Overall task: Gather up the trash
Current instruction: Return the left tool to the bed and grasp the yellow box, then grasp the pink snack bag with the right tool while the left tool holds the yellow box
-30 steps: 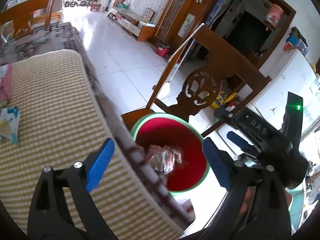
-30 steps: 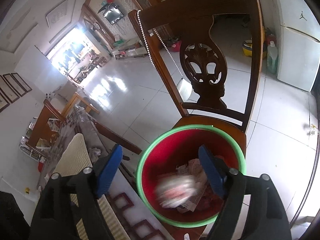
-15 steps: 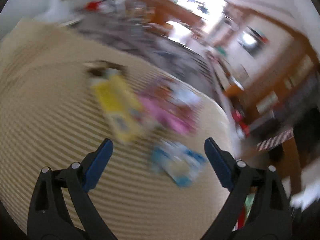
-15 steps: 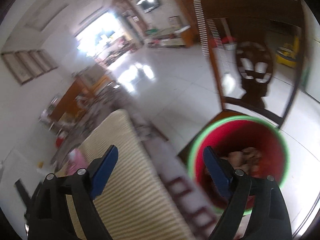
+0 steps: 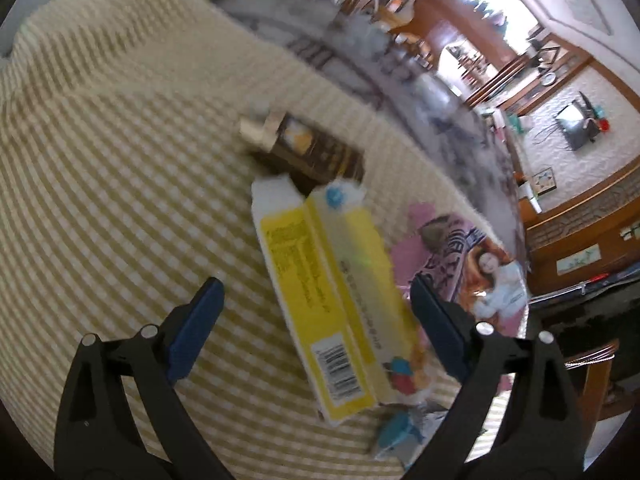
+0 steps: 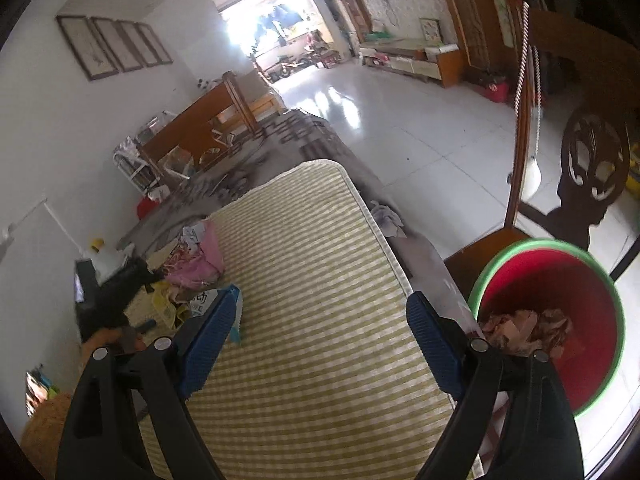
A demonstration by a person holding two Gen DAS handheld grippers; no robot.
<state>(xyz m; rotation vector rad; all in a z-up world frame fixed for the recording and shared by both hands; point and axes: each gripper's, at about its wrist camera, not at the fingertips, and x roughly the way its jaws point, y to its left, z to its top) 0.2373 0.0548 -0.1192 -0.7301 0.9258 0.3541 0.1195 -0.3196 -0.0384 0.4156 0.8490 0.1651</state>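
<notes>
In the left wrist view my left gripper (image 5: 316, 320) is open and empty just above a flattened yellow and white carton (image 5: 332, 296) on the striped cloth (image 5: 120, 200). A brown box (image 5: 308, 148) lies beyond it, a pink printed wrapper (image 5: 472, 272) to its right and a blue wrapper (image 5: 400, 432) at its near end. In the right wrist view my right gripper (image 6: 320, 336) is open and empty over the cloth (image 6: 312, 280). The red bin (image 6: 560, 300) with a green rim holds crumpled trash at the right. The trash pile (image 6: 188, 280) lies at the left.
The bin stands on a wooden chair (image 6: 560, 160) beside the table edge. The other hand-held gripper (image 6: 112, 300) shows at the left by the pile. A grey patterned cloth (image 6: 260, 148) covers the table's far part. White tiled floor (image 6: 420, 120) lies beyond.
My left gripper swung from the bin to the trash on the cloth and now hovers over the yellow carton. My right gripper moved from above the bin back over the table.
</notes>
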